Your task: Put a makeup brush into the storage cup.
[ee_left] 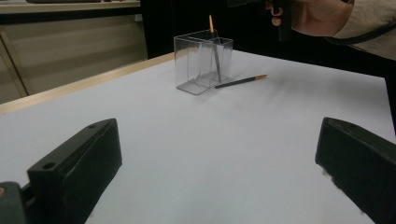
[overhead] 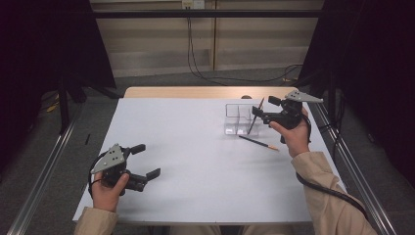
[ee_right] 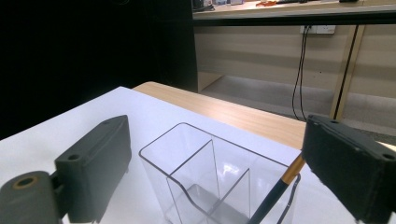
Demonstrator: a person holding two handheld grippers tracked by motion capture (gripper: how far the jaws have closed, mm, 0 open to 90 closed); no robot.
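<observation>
- Right gripper (ee_right: 210,172) jaws stand spread wide and released, one on each side of the clear organiser (ee_right: 212,179) just below them; nothing is pressed between the pads.
- Leaning against the inner face of the jaw on the right of the right gripper view is a dark brush (ee_right: 280,186) with a gold band; it stands in the organiser's end compartment, tilted, its upper end up beside that jaw. Whether it touches the pad cannot be told.
- From above, the right gripper (overhead: 259,113) hangs at the organiser's (overhead: 236,120) far right corner, the brush (overhead: 255,117) rising slanted out of it.
- Just outside the jaws, on the person's side of the organiser, a second brush (overhead: 258,142) lies flat on the bench (overhead: 195,161), its long axis slanting from the organiser's foot toward the right hand (overhead: 293,137), light tip nearest the hand. It looks like the next thing to collect, and the right hand is much the nearer.
- Little stands in the way; only the organiser wall sits close to the dark end.
- Left gripper (overhead: 147,160) rests well apart at the near left of the bench, jaws open and empty, pointed across bare white surface toward the organiser (ee_left: 203,63) and the lying brush (ee_left: 240,82).
</observation>
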